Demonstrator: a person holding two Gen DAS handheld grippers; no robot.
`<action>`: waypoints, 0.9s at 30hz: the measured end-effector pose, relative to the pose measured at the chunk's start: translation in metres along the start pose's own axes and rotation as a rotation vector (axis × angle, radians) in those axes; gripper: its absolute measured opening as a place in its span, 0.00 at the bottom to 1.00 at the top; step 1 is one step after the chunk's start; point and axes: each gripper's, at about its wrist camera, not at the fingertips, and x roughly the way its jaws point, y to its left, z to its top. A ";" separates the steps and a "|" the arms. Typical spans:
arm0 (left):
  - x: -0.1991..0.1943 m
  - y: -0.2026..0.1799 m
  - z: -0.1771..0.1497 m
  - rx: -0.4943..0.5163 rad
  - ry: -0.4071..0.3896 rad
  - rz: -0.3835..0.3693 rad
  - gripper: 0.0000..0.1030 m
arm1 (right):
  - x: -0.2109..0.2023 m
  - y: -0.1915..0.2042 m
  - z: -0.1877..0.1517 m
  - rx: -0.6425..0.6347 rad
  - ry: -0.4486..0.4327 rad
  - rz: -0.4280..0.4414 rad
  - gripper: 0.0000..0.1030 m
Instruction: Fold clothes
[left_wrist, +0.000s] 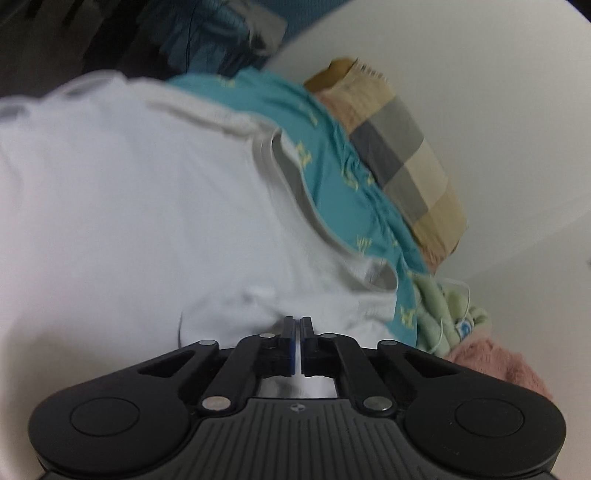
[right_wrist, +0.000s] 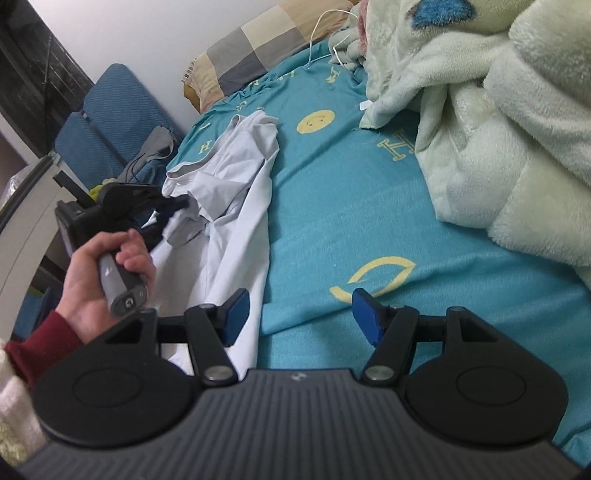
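Surface: a bed with a teal sheet printed with yellow letters and a smiley face, set against a white wall
Bedding: checked pillow at the head; fluffy pale green blanket heaped on the sheet's right side
Garment: white shirt lies crumpled along the bed's left edge, collar toward the pillow
Left gripper: jaws pressed together, tips at a fold of the white shirt; whether cloth is pinched between them I cannot tell
Left hand: grips the handle, red sleeve at the wrist
Right gripper: jaws spread wide over the sheet, left blue pad above the shirt's hem, nothing held
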 end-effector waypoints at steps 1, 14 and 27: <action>-0.004 -0.006 0.009 0.026 -0.017 -0.012 0.00 | 0.000 0.000 -0.001 0.002 0.004 0.002 0.62; 0.012 -0.067 0.026 0.642 0.157 0.093 0.18 | 0.008 -0.002 -0.002 0.017 0.028 -0.007 0.62; 0.020 -0.055 -0.059 1.407 0.249 0.177 0.45 | 0.011 -0.002 -0.004 0.020 0.046 -0.002 0.62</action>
